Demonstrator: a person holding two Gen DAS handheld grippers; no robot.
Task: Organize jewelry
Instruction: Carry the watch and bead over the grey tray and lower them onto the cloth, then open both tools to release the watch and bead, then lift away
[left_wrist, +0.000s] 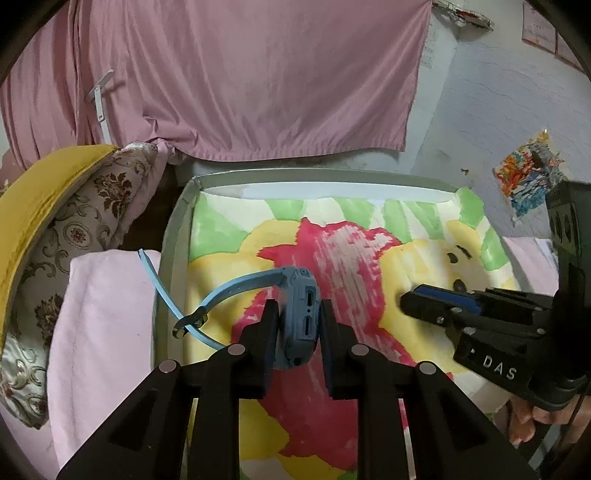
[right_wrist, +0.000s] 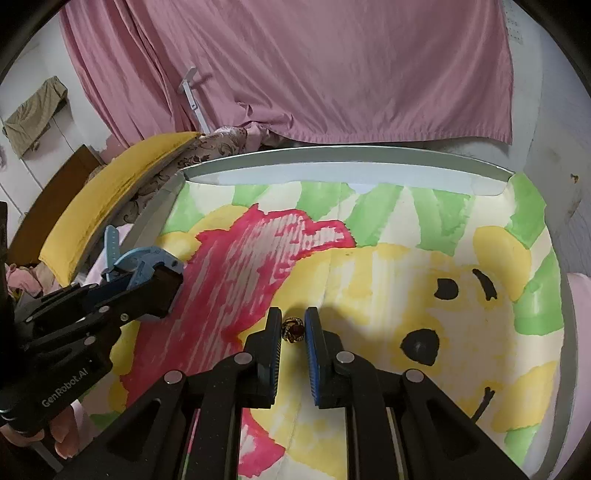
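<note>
My left gripper (left_wrist: 297, 314) is shut on a blue smartwatch (left_wrist: 300, 317), holding its body on edge above the cartoon-print cloth (left_wrist: 332, 251); its light blue strap (left_wrist: 236, 286) trails off to the left. It also shows in the right wrist view (right_wrist: 144, 266), at the left. My right gripper (right_wrist: 293, 325) is shut on a small gold ring with a dark red stone (right_wrist: 293, 328), low over the cloth. In the left wrist view the right gripper (left_wrist: 413, 299) is at the right.
The cloth covers a tray-like surface with a grey raised rim (left_wrist: 177, 236). A pink hanging sheet (left_wrist: 240, 74) is behind. A yellow and brown patterned cushion (left_wrist: 55, 229) and pink bedding (left_wrist: 103, 317) lie to the left.
</note>
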